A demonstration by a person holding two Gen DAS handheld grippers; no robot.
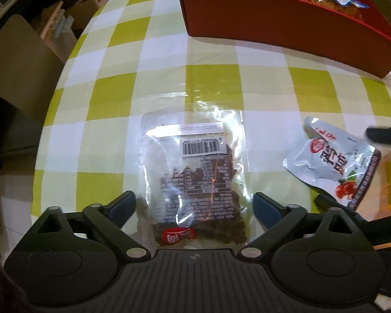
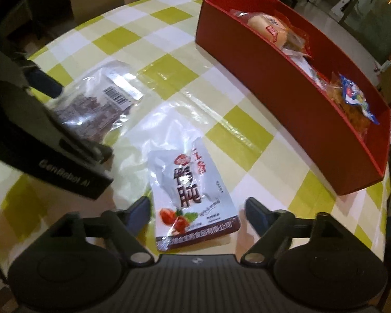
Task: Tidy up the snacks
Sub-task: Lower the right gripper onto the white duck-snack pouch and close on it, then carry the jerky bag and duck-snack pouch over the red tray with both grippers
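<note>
A long red cardboard box (image 2: 286,99) with straight walls is sitting at the far side of the table, which is wearing a green-and-white checked cloth under clear plastic (image 1: 169,60). Inside the box, a round pale bun in a clear wrapper with a red label (image 2: 267,27) is lying at the far end, and a yellow crinkly snack bag with a blue-and-white top (image 2: 352,99) is lying at the near end; some smaller wrappers are showing between them, too jumbled to tell apart.

Two packets are lying flat on the cloth, well apart from the box. A clear plastic packet of dark brown pieces, with a barcode label (image 1: 195,180), is resting back side up between the spread fingers of the left gripper (image 1: 194,208), whose jaws are standing wide with the pads off the packet. Just beside it, a white foil pouch printed with large dark characters and red fruit (image 2: 193,198) is lying between the fingers of the right gripper (image 2: 198,212), likewise gaping wide and not pressing on it. The left gripper's black body is crossing in front of the clear packet in the right wrist view, hiding part of it.
</note>
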